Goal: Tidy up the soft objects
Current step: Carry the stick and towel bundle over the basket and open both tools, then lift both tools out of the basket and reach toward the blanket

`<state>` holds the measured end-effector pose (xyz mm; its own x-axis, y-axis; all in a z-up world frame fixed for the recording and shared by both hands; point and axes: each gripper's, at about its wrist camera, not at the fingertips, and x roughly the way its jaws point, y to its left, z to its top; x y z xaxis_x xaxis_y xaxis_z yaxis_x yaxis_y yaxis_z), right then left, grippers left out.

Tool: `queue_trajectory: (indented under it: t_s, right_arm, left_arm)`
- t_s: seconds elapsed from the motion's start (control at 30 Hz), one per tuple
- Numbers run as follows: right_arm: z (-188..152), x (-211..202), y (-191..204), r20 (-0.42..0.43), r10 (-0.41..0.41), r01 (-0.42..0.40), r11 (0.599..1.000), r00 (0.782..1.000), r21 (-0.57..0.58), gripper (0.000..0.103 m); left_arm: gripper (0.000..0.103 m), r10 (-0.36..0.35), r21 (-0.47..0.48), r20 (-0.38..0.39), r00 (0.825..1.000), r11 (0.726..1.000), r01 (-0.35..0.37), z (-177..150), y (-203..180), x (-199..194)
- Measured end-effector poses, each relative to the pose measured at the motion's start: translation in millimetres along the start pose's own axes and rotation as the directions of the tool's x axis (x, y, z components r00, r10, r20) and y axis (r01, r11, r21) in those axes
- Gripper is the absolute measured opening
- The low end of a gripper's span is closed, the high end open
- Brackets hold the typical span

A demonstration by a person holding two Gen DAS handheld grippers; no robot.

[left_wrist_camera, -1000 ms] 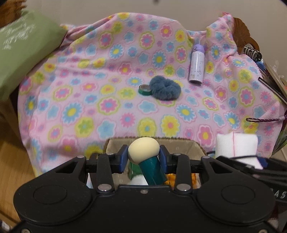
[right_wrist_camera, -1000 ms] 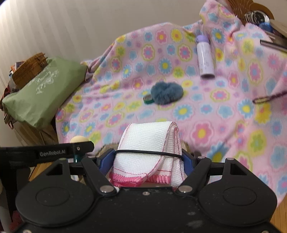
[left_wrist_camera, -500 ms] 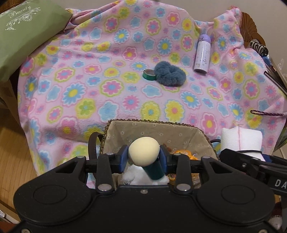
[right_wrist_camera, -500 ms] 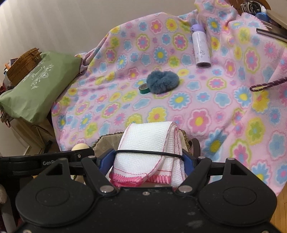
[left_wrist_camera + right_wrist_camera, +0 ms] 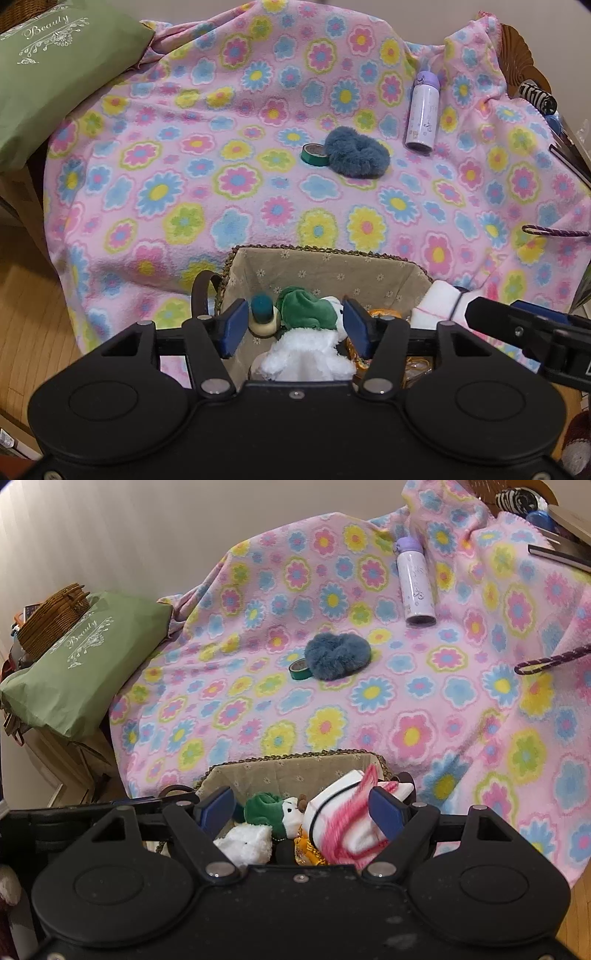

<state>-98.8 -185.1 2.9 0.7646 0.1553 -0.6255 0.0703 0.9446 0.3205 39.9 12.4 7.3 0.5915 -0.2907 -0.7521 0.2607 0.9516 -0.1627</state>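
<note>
Over the cloth-lined woven basket (image 5: 369, 273), our left gripper (image 5: 291, 325) has just been opening, dropping the cream-tipped teal sponge stick (image 5: 263, 318). Our right gripper (image 5: 306, 812) has been opening too, letting the soft, light white folded towel with pink trim (image 5: 343, 812) fall. Next we are thinking of pinching the squishy fluffy blue scrunchie (image 5: 356, 152) across its middle.

A home, flowered fleece blanket (image 5: 229, 177) spread over furniture, wicker basket (image 5: 55, 616), wooden floor (image 5: 26, 314), plain wall (image 5: 147, 528)

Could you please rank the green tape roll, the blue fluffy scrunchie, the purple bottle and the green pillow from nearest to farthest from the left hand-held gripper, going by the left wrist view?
From the left hand-held gripper:
1. Green tape roll, straight ahead on the blanket.
2. Blue fluffy scrunchie, just right of the roll; too close to separate from it.
3. Purple bottle, farther back right.
4. Green pillow, far left corner.
</note>
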Motion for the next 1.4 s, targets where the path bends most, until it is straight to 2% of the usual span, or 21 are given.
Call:
queue_trajectory:
  t_s: [0.77,0.93,1.17,1.4]
  right_arm:
    - [-2.6,-6.6,0.1,0.044,-0.008,0.007,1.0,0.999,0.007,0.08]
    - [-3.6,-11.5,1.1,0.079,-0.011,0.01,1.0,0.997,0.004,0.08]
    - [4.1,-10.7,-1.6,0.128,-0.049,0.053,0.998,0.991,-0.028,0.081]
    - [31.9,4.2,-3.4,0.206,-0.129,0.152,0.983,0.97,-0.104,0.082]
  left_arm:
    - [0.058,0.007,-0.002,-0.012,1.0,1.0,-0.007,-2.2,1.7,1.8]
    - [0.058,0.008,-0.003,-0.013,1.0,1.0,-0.008,-2.2,1.7,2.0]
    - [0.059,0.015,-0.002,-0.021,1.0,1.0,-0.015,0.9,1.5,6.1]
    - [0.064,0.03,0.03,-0.011,0.999,0.999,-0.03,19.2,-1.9,16.1]
